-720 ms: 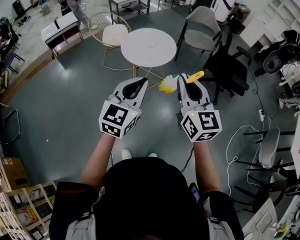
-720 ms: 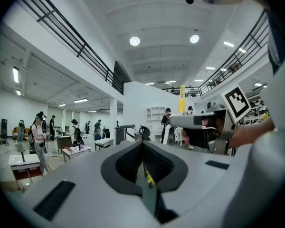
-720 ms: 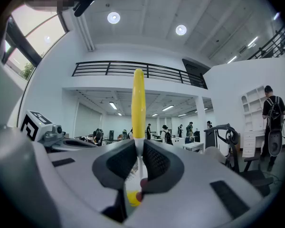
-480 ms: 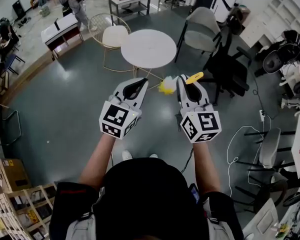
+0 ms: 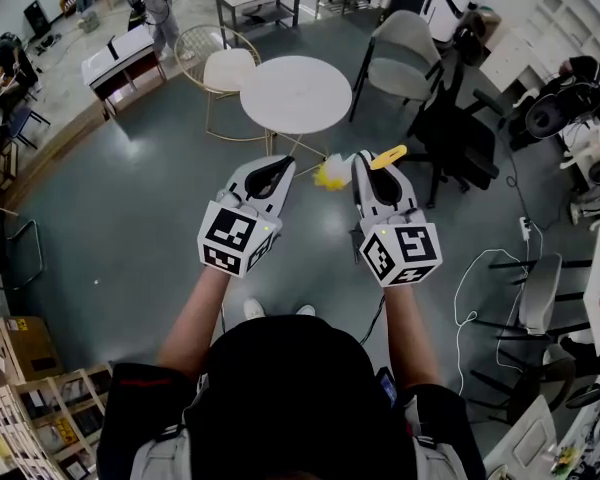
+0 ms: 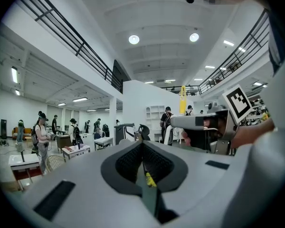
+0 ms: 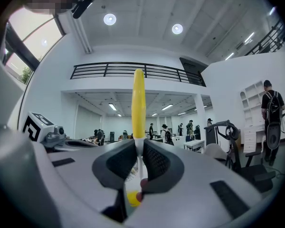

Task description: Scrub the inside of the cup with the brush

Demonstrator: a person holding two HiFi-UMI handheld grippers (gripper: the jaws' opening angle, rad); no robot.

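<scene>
- right gripper point(image 7: 138, 144): jaws clamped on the long brush with a slim yellow plastic handle point(image 7: 138, 99). The pads pinch where the handle meets the thin white stem, with the bristles just below the pads.
- brush axis: crosswise to the right jaws. In the right gripper view the handle stands straight up out of the grip and the bristle end hangs under it. In the head view the handle pokes out on the outer side, and the fluffy yellow head point(image 5: 332, 171) pokes inward into the gap between the two grippers.
- left gripper point(image 6: 142, 144): jaws fully together, and I can make out nothing between the pads. I read it as empty.
- both grippers are held level, side by side, in front of the standing person and above the grey floor.
- cup: not in any view. It's in neither grip, and I can't spot it on the round white table point(image 5: 296, 95) ahead, which is well apart from both grippers.
- key relation: the brush head points at the left gripper and sits just beside its tip; can't tell if they touch. So the left hand is the one to present the cup, mouth facing the right gripper and in line with the brush axis so the head goes in straight.
- status, my read: scrubbing hasn't started. The left jaws have to open and take the cup first.
- risk: the grip is on a narrow stem, so the brush could pivot in the pads once it's pressed against the cup wall.
</scene>
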